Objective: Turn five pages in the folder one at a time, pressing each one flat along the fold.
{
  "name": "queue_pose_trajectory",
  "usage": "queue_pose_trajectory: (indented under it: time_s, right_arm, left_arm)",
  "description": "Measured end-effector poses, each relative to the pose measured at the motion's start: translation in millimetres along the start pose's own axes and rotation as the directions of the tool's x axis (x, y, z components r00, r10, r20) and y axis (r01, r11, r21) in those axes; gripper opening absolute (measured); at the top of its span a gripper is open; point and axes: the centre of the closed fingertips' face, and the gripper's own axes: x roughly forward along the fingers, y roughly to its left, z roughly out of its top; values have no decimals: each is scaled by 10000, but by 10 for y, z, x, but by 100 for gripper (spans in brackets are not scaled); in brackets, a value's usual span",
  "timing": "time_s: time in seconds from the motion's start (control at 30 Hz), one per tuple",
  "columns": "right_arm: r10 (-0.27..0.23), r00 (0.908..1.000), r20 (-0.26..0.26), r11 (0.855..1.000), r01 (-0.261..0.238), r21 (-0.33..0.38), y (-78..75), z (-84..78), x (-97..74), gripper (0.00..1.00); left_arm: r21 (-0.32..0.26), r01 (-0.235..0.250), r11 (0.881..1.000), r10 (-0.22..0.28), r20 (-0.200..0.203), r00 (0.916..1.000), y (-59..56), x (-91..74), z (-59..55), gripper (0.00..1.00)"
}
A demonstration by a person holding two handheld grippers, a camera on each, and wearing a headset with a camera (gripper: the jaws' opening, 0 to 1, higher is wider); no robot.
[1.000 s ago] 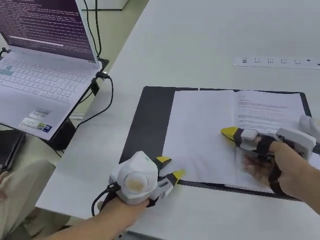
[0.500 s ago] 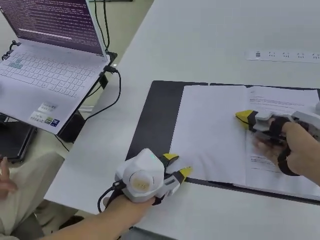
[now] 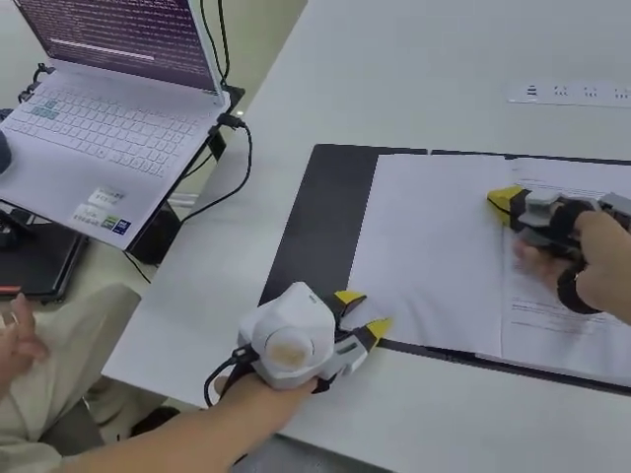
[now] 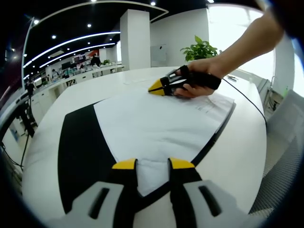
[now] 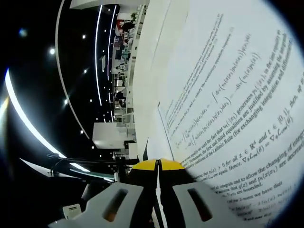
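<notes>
The folder lies open on the white table, its black cover (image 3: 320, 222) bare at the left. A blank white page (image 3: 434, 246) lies turned over it, and a printed page (image 3: 562, 315) lies to the right. My right gripper (image 3: 505, 200) is shut, its yellow tips pressed on the paper at the fold; in the right gripper view its tips (image 5: 158, 164) rest on the printed page (image 5: 237, 95). My left gripper (image 3: 364, 311) is open at the folder's near edge. In the left gripper view its jaws (image 4: 153, 164) straddle the blank page's (image 4: 147, 128) near corner, with the right gripper (image 4: 156, 88) beyond.
An open laptop (image 3: 108, 108) sits on a stand left of the table, with cables (image 3: 212, 187) trailing along the table's edge. A power strip (image 3: 577, 94) lies at the far right. A person's hand (image 3: 20, 335) shows at the lower left.
My right gripper has slid along the fold toward the folder's far edge. The left gripper has stayed at the near edge. The head view has shifted.
</notes>
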Motion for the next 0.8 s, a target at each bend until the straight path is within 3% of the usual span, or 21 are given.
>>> queue_pose_trajectory:
  time_s: [0.33, 0.57, 0.8]
  right_arm:
    - [-53, 9963, 863, 9987, 9, 508, 39, 226, 196, 0]
    - [11, 9905, 1376, 9982, -94, 600, 107, 375, 314, 0]
    - [-13, 9818, 1899, 9933, -208, 1140, 125, 526, 406, 0]
  left_arm:
    - [-68, -11, 10000, 12, 61, 10000, 6, 1, -5, 23]
    - [-74, -10, 10000, 11, 99, 10000, 13, -1, -10, 23]
    - [-101, -14, 9999, 15, 149, 9999, 15, -6, -18, 23]
